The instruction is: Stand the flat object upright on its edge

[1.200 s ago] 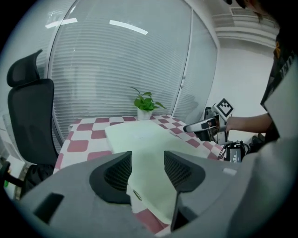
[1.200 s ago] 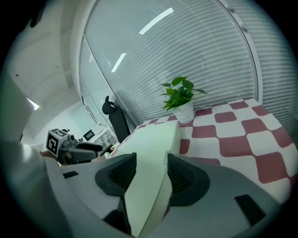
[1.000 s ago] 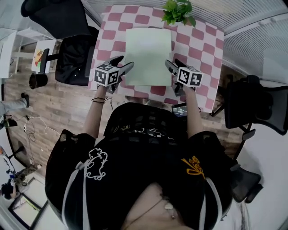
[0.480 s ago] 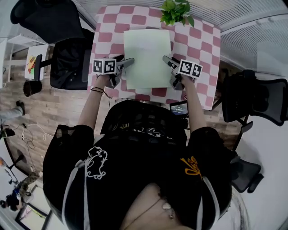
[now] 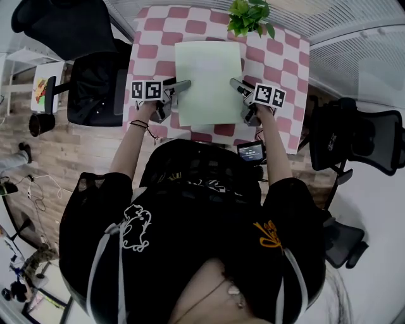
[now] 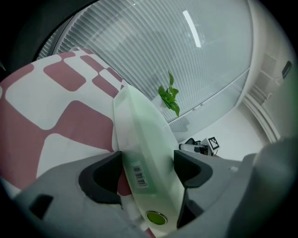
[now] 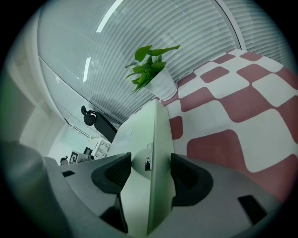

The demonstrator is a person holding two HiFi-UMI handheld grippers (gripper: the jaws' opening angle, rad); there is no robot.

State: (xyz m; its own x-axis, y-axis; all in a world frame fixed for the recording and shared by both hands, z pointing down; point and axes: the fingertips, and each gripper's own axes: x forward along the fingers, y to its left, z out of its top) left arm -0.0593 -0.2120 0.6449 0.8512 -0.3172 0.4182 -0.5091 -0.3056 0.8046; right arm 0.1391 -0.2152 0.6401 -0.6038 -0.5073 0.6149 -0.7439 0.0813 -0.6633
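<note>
Folder point(image 5: 207, 82), pale green and thin, lies flat on the pink-and-white checked bench point(image 5: 278, 57), its long sides running away from the person. A potted plant point(image 5: 250, 16) stands just beyond its far edge.

The left tongs point(image 6: 148, 165) sit at the folder's left edge, toward the near corner. That edge reaches in between the two jaws, which have just been opening and now stand wide apart without clamping it. A barcode label point(image 6: 139, 175) and a round green snap point(image 6: 156, 217) on the folder show in the gap.

The right tongs point(image 7: 150, 169) sit at the opposite edge, roughly level with the left pair. Their jaws too have just been opening and stand apart, with the folder's right edge between them and space on either side of it.

From the head view both pairs angle inward and down toward the folder, one on each side, with the sheet's full width spanning between them.
</note>
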